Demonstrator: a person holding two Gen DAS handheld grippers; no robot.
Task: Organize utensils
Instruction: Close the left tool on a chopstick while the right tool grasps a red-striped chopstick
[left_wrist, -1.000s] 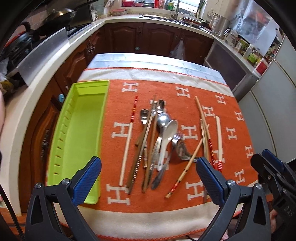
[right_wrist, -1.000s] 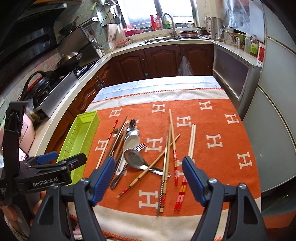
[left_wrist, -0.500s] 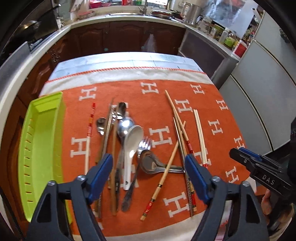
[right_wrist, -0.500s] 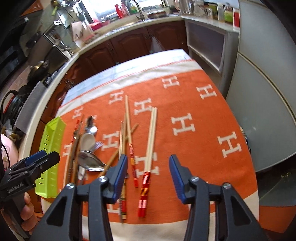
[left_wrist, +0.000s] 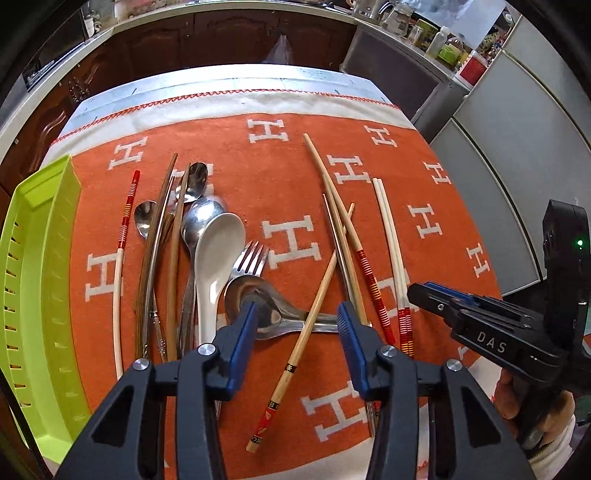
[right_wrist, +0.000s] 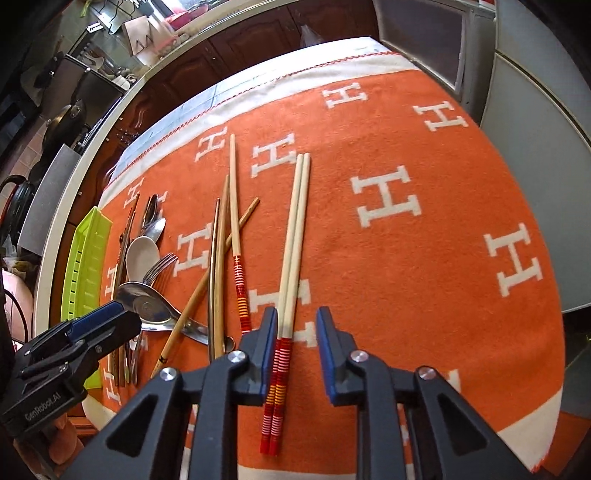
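Chopsticks (right_wrist: 291, 236) between closing jaws; open blanket (right_wrist: 424, 266) rightward.

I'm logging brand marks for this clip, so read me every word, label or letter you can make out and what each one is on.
"DAS": on the black right gripper, left wrist view.
"GenRobot.AI": on the black left gripper, right wrist view.
"H": white letter repeated across the orange woven cloth.
Labels on the far counter's bottles: too small to read.
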